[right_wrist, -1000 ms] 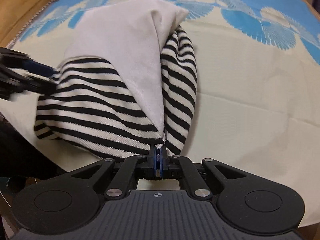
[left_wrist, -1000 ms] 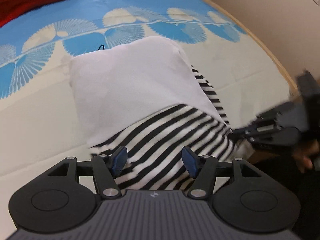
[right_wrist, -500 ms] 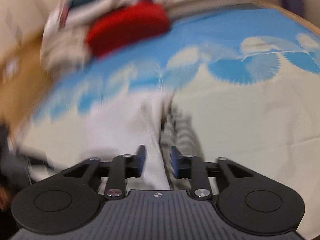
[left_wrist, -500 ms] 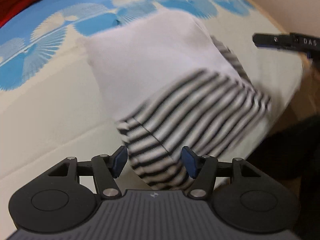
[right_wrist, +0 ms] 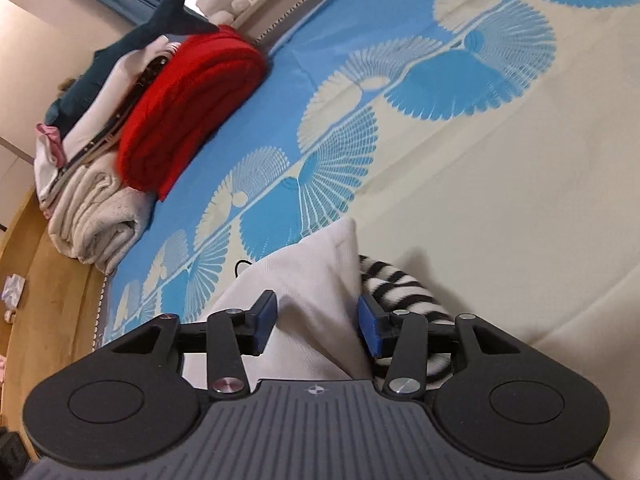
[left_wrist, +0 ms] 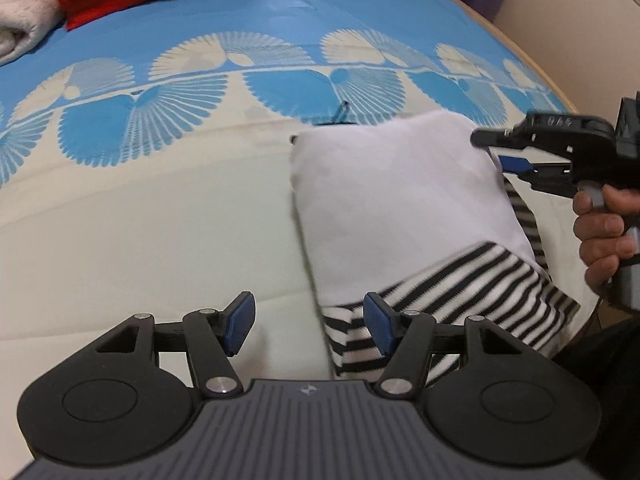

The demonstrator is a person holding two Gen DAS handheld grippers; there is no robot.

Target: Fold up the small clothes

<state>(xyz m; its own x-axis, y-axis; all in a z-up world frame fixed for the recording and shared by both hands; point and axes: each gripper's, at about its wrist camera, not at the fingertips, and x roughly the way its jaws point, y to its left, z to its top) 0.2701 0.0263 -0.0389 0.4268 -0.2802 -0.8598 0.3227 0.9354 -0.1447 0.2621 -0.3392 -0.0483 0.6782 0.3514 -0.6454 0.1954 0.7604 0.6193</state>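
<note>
- the small garment [left_wrist: 404, 216], white with black-and-white striped parts, lies folded into a compact packet on the patterned bedspread [left_wrist: 160, 208], at about 3 o'clock in the left wrist view and close to the near edge of the bed.
- a second ago the right gripper [right_wrist: 316, 322] was pinched tight on a striped corner of it; now its jaws stand apart with nothing pressed between the pads, and the white cloth only lies under the gap.
- the same gripper shows in the left wrist view at 3 o'clock, held in a hand [left_wrist: 604, 236] and hovering over the packet's far right edge rather than gripping it.
- its view has also rolled: the bedspread now runs on a slant, with the red folded blanket [right_wrist: 188, 116] and a stack of cream towels [right_wrist: 96, 220] at 10 o'clock.
- the left gripper [left_wrist: 308, 326] is open as before, nothing clamped; its right pad sits over the striped hem at 6 o'clock, its left pad over bare bedspread.
- the packet has slid from the centre of the left view toward 3 o'clock, so that hand has drifted off it.
- my reading: the release marks this fold as laid down. with neither tool holding cloth, what seems left is a tidy-up or moving the packet aside, possibly toward the pile at 10 o'clock.
- the striped flap at 5 o'clock looks loose and could spring open.
</note>
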